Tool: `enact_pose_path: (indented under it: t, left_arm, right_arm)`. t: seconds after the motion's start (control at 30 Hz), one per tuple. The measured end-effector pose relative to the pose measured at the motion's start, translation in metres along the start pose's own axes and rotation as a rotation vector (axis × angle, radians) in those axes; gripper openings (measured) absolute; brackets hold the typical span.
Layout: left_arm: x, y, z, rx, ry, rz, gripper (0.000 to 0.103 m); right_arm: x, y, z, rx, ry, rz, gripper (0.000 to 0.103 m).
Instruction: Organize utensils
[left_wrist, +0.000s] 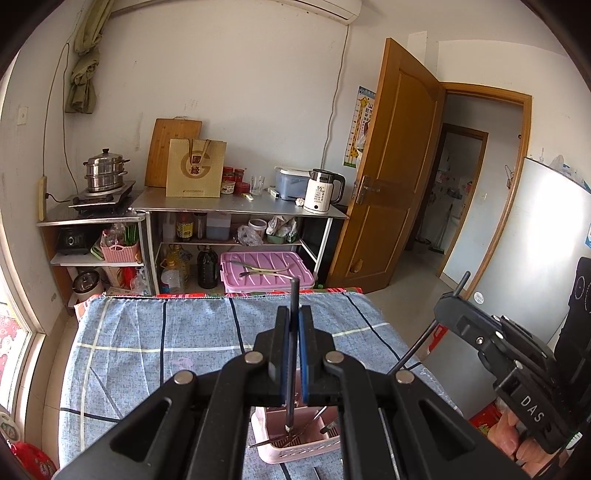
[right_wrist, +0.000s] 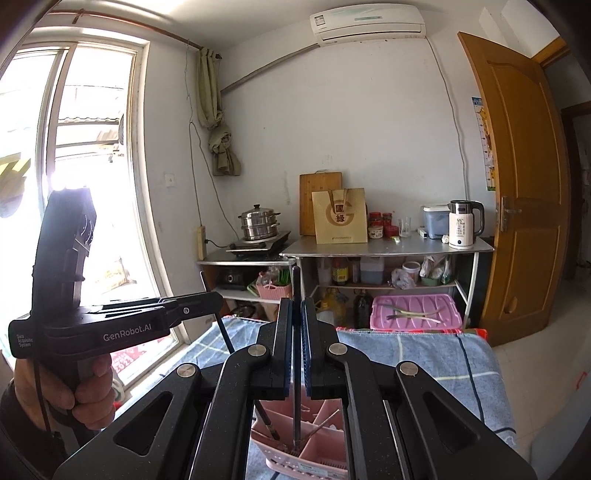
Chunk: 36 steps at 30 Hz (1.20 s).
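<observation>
A pink compartment basket (left_wrist: 300, 449) stands on the blue checked cloth, low between my fingers, with metal utensils (left_wrist: 275, 439) lying in it. My left gripper (left_wrist: 294, 314) is shut on a black chopstick (left_wrist: 294, 295) that stands upright, its lower tip at the basket. At the right, my right gripper (left_wrist: 448, 301) pinches a second black chopstick (left_wrist: 417, 347). In the right wrist view my right gripper (right_wrist: 296, 306) is shut on its chopstick (right_wrist: 296, 280), whose tip reaches into the basket (right_wrist: 314, 408). My left gripper (right_wrist: 216, 301) shows at the left, held by a hand (right_wrist: 86, 395).
The cloth-covered table (left_wrist: 147, 350) ends at a far edge. Beyond it lies a pink lid (left_wrist: 266, 271) with utensils on it. A steel shelf unit (left_wrist: 236, 206) bears a kettle (left_wrist: 321, 192), a paper bag and a steamer pot. A wooden door (left_wrist: 391, 166) stands open at the right.
</observation>
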<state>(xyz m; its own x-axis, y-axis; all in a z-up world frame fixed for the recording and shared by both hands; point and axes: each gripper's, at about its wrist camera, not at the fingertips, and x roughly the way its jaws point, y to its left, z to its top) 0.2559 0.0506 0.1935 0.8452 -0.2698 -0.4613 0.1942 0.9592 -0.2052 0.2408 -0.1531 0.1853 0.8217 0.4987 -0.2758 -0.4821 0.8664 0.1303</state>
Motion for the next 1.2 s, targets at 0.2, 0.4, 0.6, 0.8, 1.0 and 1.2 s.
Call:
enact_pose_path:
  t: [0.2,0.4,0.6,0.8,1.0,1.2]
  left_arm:
    - [0.019,0.009,-0.011,-0.013,0.041,0.000,0.005]
    - [0.034,0.017,-0.027,-0.025,0.090,0.003,0.005]
    - [0.039,0.021,-0.041,-0.035,0.109,0.009,0.006]
    - [0.021,0.024,-0.037,-0.044,0.048,0.036,0.027]
    - [-0.014,0.018,-0.027,-0.039,-0.031,0.043,0.029]
    - [-0.031,0.014,-0.039,-0.050,-0.045,0.043,0.029]
  right_arm:
    - [0.017,-0.003,-0.014,0.002,0.048,0.003,0.005]
    - [0.029,-0.009,-0.030,0.015,0.104,-0.001,0.005]
    - [0.041,-0.018,-0.046,0.043,0.174,0.004,0.005]
    - [0.030,-0.017,-0.044,0.030,0.165,-0.004,0.020]
    - [-0.005,-0.011,-0.025,-0.008,0.059,-0.021,0.025]
    - [-0.027,-0.016,-0.033,0.025,0.051,-0.027,0.025]
